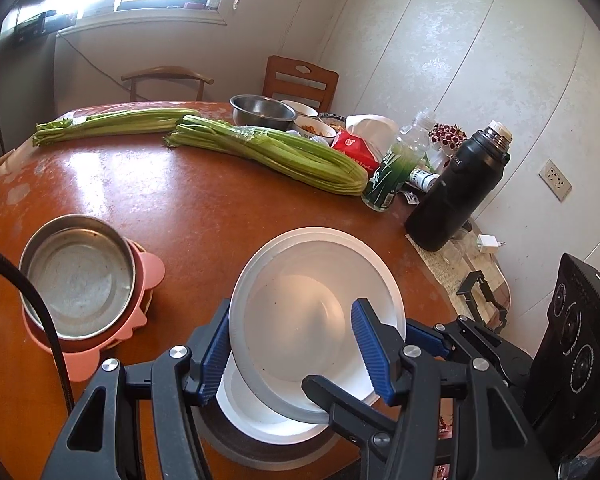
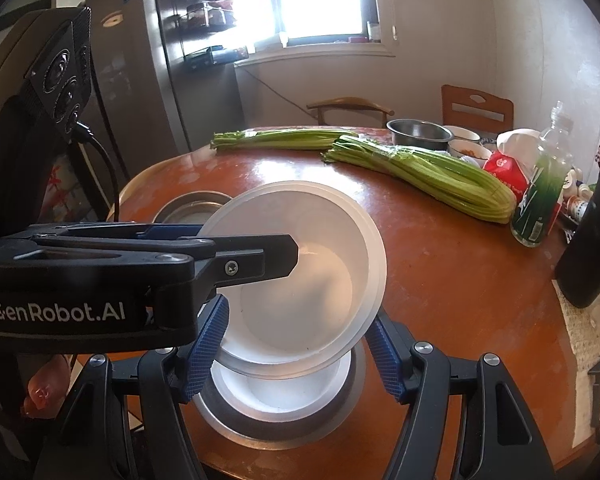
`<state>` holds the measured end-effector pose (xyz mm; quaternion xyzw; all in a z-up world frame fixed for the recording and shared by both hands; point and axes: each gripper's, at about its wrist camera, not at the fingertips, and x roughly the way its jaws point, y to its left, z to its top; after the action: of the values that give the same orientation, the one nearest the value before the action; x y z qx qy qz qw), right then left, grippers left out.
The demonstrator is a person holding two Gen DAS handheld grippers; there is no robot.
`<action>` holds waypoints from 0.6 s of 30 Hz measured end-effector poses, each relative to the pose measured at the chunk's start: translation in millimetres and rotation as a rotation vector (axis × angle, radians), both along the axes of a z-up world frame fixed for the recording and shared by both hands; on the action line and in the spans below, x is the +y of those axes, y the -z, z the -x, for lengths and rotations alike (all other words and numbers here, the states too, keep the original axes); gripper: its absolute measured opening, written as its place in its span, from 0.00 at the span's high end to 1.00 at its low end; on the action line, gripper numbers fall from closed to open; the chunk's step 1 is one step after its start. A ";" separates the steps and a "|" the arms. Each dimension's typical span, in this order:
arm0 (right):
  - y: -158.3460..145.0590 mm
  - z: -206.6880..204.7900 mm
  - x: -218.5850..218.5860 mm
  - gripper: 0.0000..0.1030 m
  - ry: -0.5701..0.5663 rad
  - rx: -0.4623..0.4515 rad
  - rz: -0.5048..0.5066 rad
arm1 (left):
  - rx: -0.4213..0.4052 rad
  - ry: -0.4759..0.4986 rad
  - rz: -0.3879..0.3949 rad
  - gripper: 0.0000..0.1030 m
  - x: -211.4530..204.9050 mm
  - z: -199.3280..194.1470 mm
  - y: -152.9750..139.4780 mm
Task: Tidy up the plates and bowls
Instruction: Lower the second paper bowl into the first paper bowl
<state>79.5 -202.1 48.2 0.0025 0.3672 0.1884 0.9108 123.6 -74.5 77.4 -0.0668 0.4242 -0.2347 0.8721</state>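
At the left of the round reddish-brown wooden surface sat a shallow steel dish nested in a pink silicone holder. Just to its right, near the front edge, a tilted white bowl was raised above a second white bowl, which rested inside a grey metal plate. The left gripper had one blue ribbed pad outside the tilted bowl's rim and the other inside it, pinching the wall. The right gripper straddled the same bowl's near edge, its blue pads against either side, apparently clamping it, though contact on the right pad was hard to confirm. Further back lay two bundles of green celery, and at the far right stood a green-labelled bottle and a black vacuum flask.
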 end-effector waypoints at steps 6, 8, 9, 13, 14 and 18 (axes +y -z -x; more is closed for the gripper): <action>7.4 8.0 4.1 0.32 -0.013 0.016 0.001 | 0.016 -0.010 -0.009 0.44 4.0 7.4 7.7; 9.8 10.4 5.5 0.32 -0.018 0.019 0.008 | 0.020 -0.013 -0.013 0.44 4.7 9.5 10.2; 10.6 11.4 6.1 0.32 -0.020 0.022 0.009 | 0.024 -0.014 -0.013 0.44 5.0 10.6 11.7; 15.2 13.8 4.6 0.32 -0.024 0.032 0.007 | 0.034 -0.014 -0.014 0.44 4.7 12.6 16.9; 16.2 14.7 5.0 0.32 -0.024 0.032 0.009 | 0.036 -0.013 -0.019 0.44 4.2 13.4 19.0; 21.8 16.9 5.2 0.32 -0.027 0.042 0.015 | 0.052 -0.019 -0.039 0.44 3.2 15.8 27.8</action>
<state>62.6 -197.0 26.4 -0.0051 0.3877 0.1980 0.9003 107.9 -71.3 49.6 -0.0600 0.4506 -0.2163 0.8640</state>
